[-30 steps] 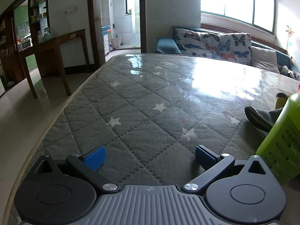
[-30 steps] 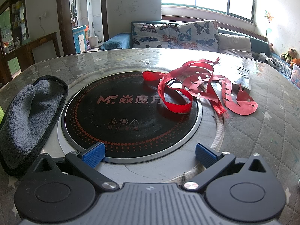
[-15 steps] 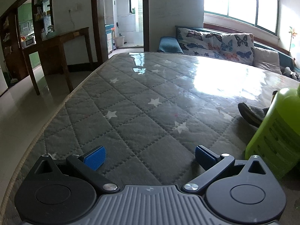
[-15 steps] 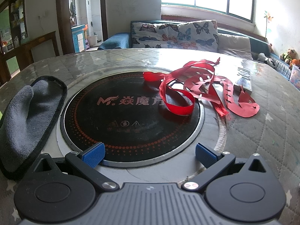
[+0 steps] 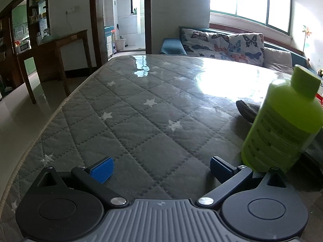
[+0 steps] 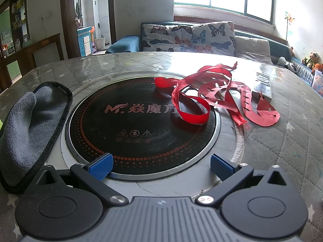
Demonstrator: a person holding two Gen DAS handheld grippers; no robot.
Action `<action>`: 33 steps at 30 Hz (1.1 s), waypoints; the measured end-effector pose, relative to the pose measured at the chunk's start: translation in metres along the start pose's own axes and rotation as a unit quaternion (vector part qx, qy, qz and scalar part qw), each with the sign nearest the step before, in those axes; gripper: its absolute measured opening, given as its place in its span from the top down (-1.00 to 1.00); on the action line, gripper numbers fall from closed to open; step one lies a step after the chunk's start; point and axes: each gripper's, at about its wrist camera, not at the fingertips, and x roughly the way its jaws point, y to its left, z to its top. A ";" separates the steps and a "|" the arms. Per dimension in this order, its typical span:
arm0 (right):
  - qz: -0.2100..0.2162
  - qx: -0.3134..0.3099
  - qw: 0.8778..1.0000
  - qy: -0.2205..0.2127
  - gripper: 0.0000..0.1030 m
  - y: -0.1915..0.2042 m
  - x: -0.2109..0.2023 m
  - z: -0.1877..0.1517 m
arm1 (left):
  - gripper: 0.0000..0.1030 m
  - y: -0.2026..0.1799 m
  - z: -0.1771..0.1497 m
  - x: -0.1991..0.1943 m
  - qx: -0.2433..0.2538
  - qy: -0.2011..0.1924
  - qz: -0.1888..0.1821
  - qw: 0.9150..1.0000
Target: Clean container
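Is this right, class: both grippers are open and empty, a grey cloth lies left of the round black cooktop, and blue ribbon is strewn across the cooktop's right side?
Not quite. The ribbon is red, not blue, as the right wrist view shows. The rest holds: the left gripper and right gripper are open and empty, and the grey cloth lies left of the round black cooktop.

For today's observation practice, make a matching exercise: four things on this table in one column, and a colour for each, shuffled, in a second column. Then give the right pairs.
Things:
1. bottle
2. cloth
3. ribbon
4. cooktop

Colours:
A. red
B. black
C. lime green
D. grey

Pairs: 1-C, 2-D, 3-A, 4-B
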 end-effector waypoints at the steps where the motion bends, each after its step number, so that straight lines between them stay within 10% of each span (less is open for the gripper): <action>1: 0.000 0.000 1.000 0.000 -1.00 0.000 0.000 0.000 | -1.00 -0.001 0.000 -0.001 0.001 0.001 -0.001 1.000; 33: 0.015 0.016 1.000 -0.009 -1.00 0.012 -0.022 -0.003 | -1.00 -0.020 -0.009 -0.016 0.006 0.021 -0.010 1.000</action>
